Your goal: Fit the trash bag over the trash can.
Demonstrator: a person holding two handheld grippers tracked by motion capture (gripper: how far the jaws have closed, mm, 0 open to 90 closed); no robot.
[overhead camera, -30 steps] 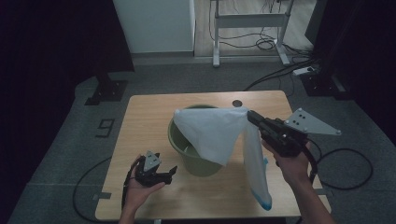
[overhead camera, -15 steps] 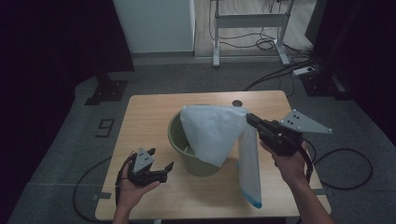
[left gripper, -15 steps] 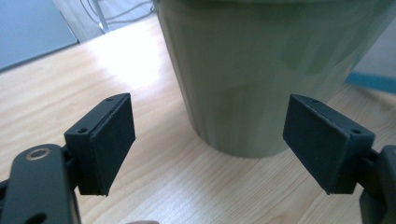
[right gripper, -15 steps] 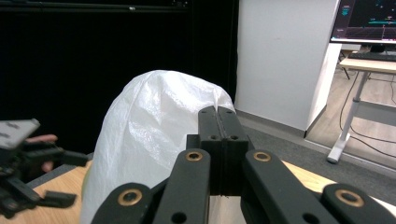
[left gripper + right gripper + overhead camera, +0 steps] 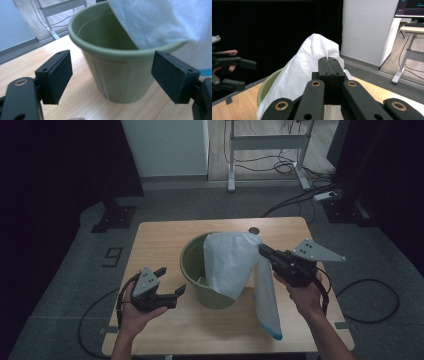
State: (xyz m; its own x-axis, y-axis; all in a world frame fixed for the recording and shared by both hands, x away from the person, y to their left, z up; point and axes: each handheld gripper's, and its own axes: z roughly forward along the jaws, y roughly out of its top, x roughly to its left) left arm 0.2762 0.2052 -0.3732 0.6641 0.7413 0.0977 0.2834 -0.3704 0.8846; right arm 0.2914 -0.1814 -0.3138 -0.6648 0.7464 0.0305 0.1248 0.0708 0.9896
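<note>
Pinching the upper edge of the white plastic bag [image 5: 232, 262] between pressed-together jaws, right tongs [image 5: 264, 251] held above the right rim of the green bucket [image 5: 192, 270]. Bag draped over the bucket's right side, one fold hanging into the opening, a longer strip falling outside to the table [image 5: 160, 237] and ending in a blue edge near the front right corner. Bucket standing upright at the middle of the table. In the right gripper view, jaws shut flat together on the bag [image 5: 307, 67], bucket rim [image 5: 265, 87] showing beneath. Left tongs [image 5: 172, 290] spread wide, holding nothing, raised off the table just left of the bucket and pointed at its wall. In the left gripper view, both black pads [image 5: 58, 75] standing apart on either side of the bucket [image 5: 117, 75], clear of it, bag [image 5: 160, 22] overhanging the rim above.
</note>
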